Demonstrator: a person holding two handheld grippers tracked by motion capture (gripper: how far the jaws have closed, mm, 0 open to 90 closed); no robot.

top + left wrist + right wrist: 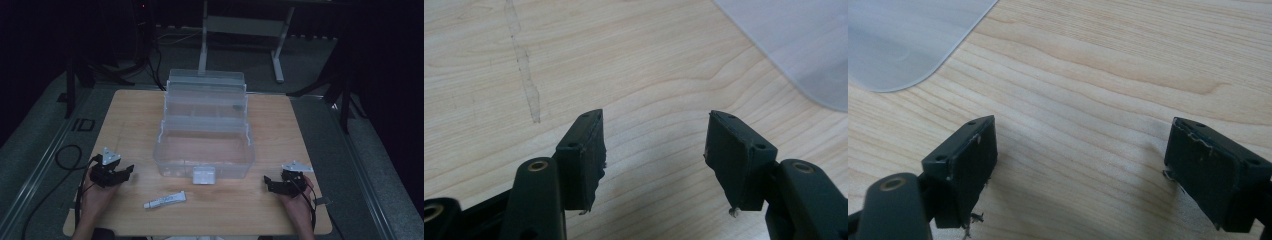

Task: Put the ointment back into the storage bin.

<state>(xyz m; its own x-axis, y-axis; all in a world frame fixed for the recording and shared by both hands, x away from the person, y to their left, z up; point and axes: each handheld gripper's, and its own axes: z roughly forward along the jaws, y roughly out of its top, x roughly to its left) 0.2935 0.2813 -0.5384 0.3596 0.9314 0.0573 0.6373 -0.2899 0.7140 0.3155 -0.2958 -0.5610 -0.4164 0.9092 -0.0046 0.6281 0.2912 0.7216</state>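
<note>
Wooden bench (130,115) seen from above, in a dim room. At mid-bench, a clear plastic tiered organizer box (205,127), lid raised at the far side, upper trays stepped back, deep bottom bin toward the near edge. On the front wall of that bin, a pale latch (203,175), hanging down to the bench surface. Just in front of the box and slightly left, a small white tube (165,200), lying flat, cap end pointing left, apart from the box and from both grippers.

Near the left front corner, the left gripper (125,172), held in the left hand (92,197), a grey three-cornered plate on top, a black cable looping off to the left. Fingers spread wide with nothing between them, aimed toward the box. In the left gripper view, bare wood grain between the two black fingers (584,150), a pale streak on the wood at upper left, and a rounded corner of the frosted box at upper right, well clear of the tips.

Near the right front corner, the right gripper (270,182), held in the right hand (300,205), likewise plate-topped. Fingers wide apart and empty, aimed left toward the box. In the right gripper view, bare wood between the fingers (968,160), frayed bits along their pad edges, and a rounded box corner at upper left, apart from the tips.
</note>
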